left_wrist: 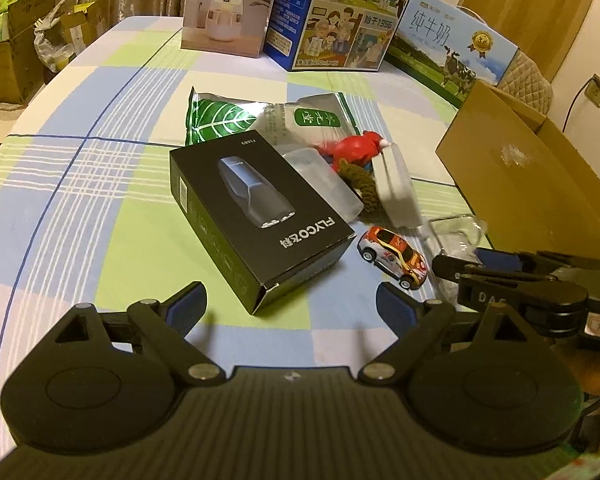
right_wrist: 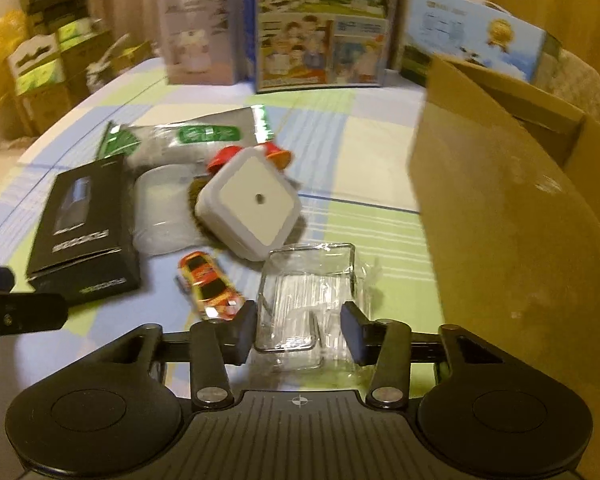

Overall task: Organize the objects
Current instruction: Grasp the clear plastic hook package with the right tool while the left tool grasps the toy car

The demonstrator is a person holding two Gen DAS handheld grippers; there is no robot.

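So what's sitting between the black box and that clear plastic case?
The toy car lies between the black box and the clear plastic case, clearest in the right wrist view.

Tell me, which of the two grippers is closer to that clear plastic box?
Right. The right gripper has the clear plastic box between its fingers. The left gripper hangs open further left, before the black Flyco box.

The near black shaver box [left_wrist: 256,216] read "FLYCO". At the far left, the humidifier box [left_wrist: 224,8] read "J10 HUMIDIFIER". The far right milk carton [left_wrist: 452,48] showed "纯牛奶"; the middle milk carton [left_wrist: 340,20] showed "1956".
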